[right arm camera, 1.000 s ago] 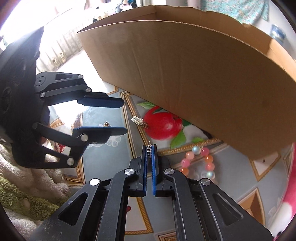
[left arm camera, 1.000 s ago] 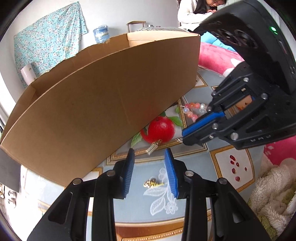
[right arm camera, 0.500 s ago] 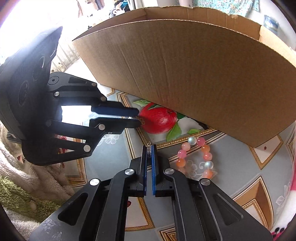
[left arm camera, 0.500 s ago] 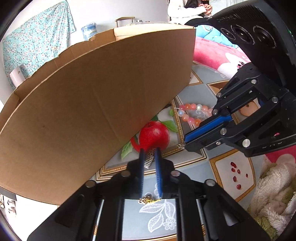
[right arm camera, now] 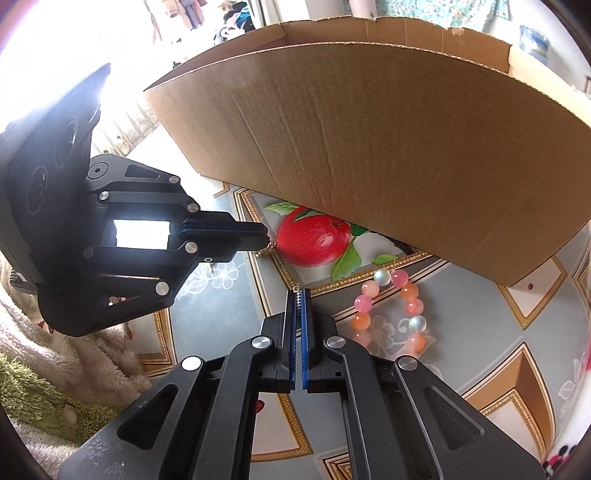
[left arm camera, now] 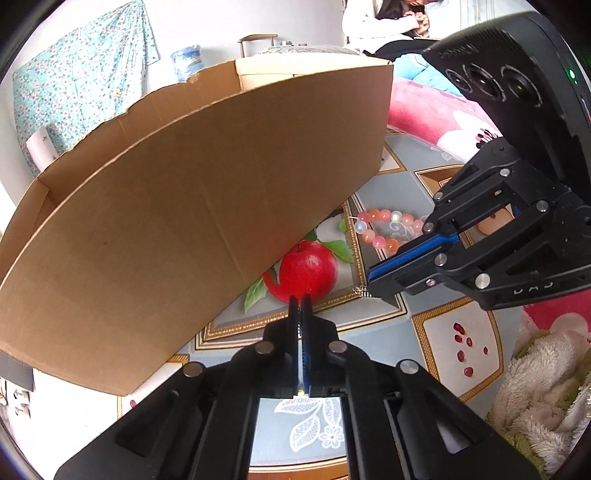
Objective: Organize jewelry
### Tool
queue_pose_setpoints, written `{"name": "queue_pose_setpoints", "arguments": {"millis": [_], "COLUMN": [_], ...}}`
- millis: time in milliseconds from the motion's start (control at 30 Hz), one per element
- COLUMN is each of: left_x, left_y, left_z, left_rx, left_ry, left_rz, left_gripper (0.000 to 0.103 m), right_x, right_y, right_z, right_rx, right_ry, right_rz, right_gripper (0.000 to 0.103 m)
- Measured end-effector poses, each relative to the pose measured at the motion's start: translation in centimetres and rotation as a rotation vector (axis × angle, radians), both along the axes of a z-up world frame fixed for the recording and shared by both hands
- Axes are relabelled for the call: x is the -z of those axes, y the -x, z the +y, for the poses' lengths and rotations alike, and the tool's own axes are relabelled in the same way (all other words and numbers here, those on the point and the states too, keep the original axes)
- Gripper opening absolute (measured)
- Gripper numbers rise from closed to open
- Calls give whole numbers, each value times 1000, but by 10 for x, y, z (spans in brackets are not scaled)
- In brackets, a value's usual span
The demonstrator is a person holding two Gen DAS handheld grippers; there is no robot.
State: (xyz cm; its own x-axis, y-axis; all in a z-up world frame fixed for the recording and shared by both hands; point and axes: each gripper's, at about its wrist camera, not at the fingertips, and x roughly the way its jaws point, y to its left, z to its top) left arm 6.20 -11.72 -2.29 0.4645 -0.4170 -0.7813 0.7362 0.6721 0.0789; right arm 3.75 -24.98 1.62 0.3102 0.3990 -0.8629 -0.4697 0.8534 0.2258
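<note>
My left gripper [left arm camera: 300, 301] is shut on a small gold earring; its gold dangle [right arm camera: 267, 248] hangs from the tips in the right wrist view, over a printed red apple [left arm camera: 308, 269]. My right gripper [right arm camera: 299, 293] is shut on a second small silver-gold earring [right arm camera: 296, 288], whose end [left arm camera: 363, 291] pokes out at the tips. Both grippers hover just in front of the brown cardboard box [left arm camera: 177, 221]. A pink, orange and pearl bead bracelet [right arm camera: 388, 306] lies on the patterned tablecloth, right of my right gripper.
The open box [right arm camera: 369, 140] is tall and fills the back of both views. A fluffy white and green towel [left arm camera: 535, 387] lies at the table's right edge. A pink cushion [left arm camera: 424, 110] and a seated person [left arm camera: 380, 22] are behind.
My left gripper has closed on the earring that lay by the apple print and lifted it. Both grippers have moved closer to the box.
</note>
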Motion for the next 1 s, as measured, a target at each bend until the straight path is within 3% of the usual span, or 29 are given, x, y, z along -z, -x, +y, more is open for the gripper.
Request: {"name": "queue_pose_setpoints", "arguments": {"millis": [267, 400, 633, 733, 800, 1000], "left_x": [-12, -18, -22, -22, -22, -25], "left_y": [5, 8, 12, 13, 13, 15], "left_z": [18, 23, 26, 24, 24, 26], "left_rx": [-36, -45, -55, -58, -59, -66], "left_ry": [27, 39, 43, 43, 42, 53], "left_rz": [-10, -16, -23, -24, -25, -29], "left_gripper": [1, 1, 1, 1, 1, 1], "right_x": [-15, -18, -11, -11, -12, -16], "right_y": [10, 13, 14, 17, 17, 22], "right_z": [1, 4, 17, 23, 28, 31], "right_rx": [-1, -4, -19, -26, -25, -19], "right_ry": [5, 20, 84, 120, 145, 139], "right_rz": [-22, -34, -54, -71, -79, -85], "right_gripper": [0, 18, 20, 15, 3, 0]}}
